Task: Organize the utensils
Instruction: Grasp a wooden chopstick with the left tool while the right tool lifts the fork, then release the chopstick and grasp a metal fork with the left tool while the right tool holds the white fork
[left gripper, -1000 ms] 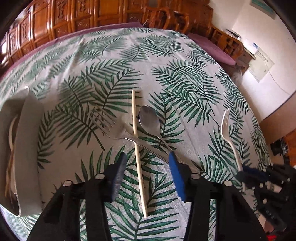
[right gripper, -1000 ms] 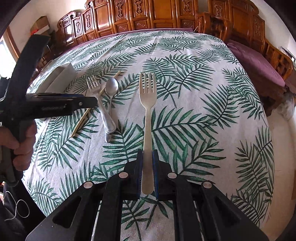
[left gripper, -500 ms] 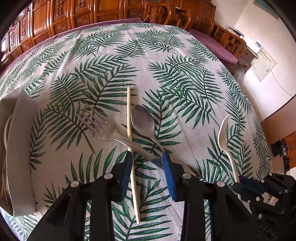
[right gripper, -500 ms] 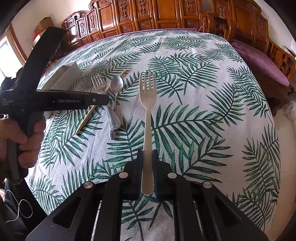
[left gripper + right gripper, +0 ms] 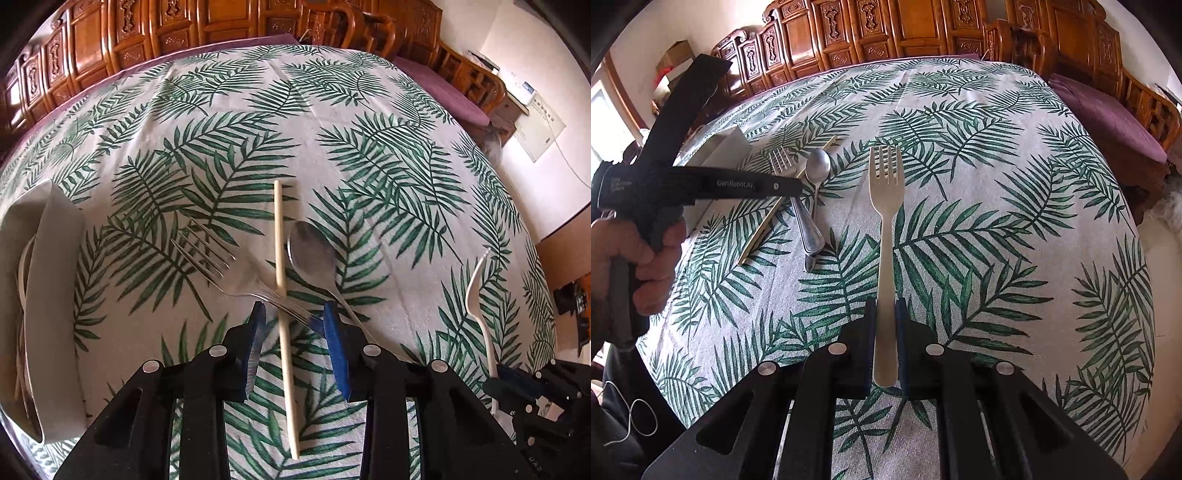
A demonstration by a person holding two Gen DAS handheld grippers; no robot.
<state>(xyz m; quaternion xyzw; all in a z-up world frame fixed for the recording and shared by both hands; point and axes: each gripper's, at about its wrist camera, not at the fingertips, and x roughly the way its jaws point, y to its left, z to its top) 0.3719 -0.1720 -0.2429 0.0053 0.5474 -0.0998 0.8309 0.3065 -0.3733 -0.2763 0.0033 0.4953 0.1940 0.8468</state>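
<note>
On the palm-leaf tablecloth lie a pale chopstick [image 5: 279, 236], a metal fork [image 5: 207, 247] and a metal spoon [image 5: 312, 253], crossing each other. My left gripper [image 5: 291, 321] points down over them. Its blue pads stand apart on either side of the chopstick and the fork's handle, and neither pad presses on the chopstick. My right gripper [image 5: 885, 314] is shut on the handle of a cream fork [image 5: 886, 192], tines pointing away. The left wrist view shows that cream fork [image 5: 476, 295] at the right. The right wrist view shows the left gripper [image 5: 790, 184] side-on over the metal utensils.
A grey utensil tray [image 5: 55, 295] with several pieces in it sits at the table's left side, also visible as the tray [image 5: 727, 147] behind the left gripper. A hand [image 5: 653, 258] grips the left tool. Carved wooden cabinets and chairs stand beyond the table.
The left jaws have narrowed around the chopstick and the fork's handle, and the gripper has come closer to them. The right gripper still holds the cream fork in the same place.
</note>
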